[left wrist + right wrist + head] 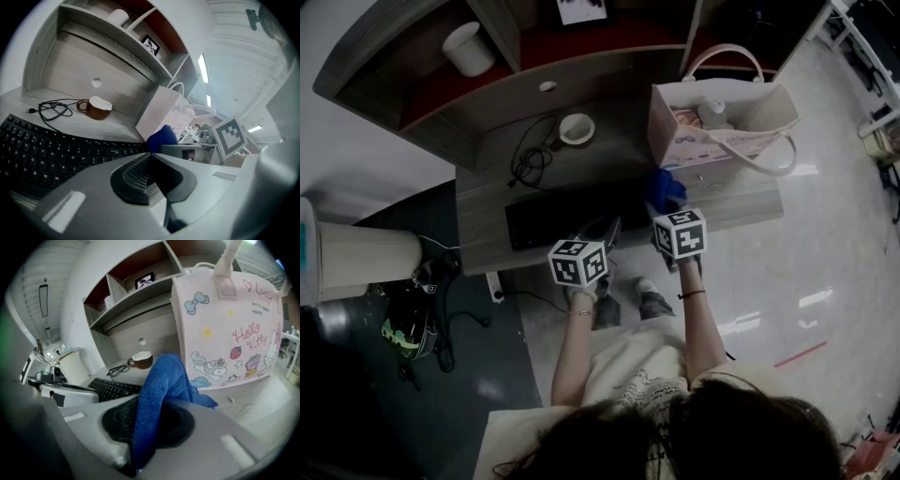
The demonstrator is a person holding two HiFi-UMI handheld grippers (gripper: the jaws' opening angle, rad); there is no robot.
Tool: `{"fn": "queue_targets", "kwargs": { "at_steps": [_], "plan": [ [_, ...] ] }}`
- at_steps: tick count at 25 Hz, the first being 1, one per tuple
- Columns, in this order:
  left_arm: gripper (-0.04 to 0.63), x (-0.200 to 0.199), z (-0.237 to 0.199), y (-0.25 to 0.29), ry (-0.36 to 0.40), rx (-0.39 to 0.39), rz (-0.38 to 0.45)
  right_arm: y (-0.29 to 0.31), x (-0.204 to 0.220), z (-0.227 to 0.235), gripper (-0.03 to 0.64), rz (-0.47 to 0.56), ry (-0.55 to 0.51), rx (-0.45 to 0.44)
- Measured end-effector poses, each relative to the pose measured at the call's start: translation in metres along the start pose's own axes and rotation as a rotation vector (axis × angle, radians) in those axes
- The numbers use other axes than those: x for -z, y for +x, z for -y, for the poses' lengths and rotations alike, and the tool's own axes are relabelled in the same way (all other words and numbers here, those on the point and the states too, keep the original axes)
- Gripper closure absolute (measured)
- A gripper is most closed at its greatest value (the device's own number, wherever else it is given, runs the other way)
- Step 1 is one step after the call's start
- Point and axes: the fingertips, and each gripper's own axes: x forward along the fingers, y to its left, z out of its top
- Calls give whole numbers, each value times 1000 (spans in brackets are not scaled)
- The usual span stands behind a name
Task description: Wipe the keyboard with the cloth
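A black keyboard (pixel 572 214) lies along the front of the grey desk (pixel 487 202); it also shows in the left gripper view (pixel 42 150) and the right gripper view (pixel 112 387). My right gripper (pixel 150 427) is shut on a blue cloth (pixel 161 394), held up just right of the keyboard's right end, where the cloth (pixel 664 189) bunches above the marker cube. My left gripper (pixel 152 176) is shut with nothing in it, hovering at the keyboard's front edge, right of its middle (pixel 598 234).
A pink cartoon tote bag (pixel 722 122) stands at the desk's right end, close behind the cloth. A brown mug (pixel 576 128) and a coiled black cable (pixel 530 155) lie behind the keyboard. Shelves (pixel 469 66) rise at the back.
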Motion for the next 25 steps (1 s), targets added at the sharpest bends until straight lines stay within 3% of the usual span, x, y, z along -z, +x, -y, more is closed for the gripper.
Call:
{"fn": "queue_targets", "kwargs": {
  "at_steps": [25],
  "plan": [
    [591,-5,-44,-42,-29,-29,30,31,-4,-55,557,-16,-33,-34]
  ]
}}
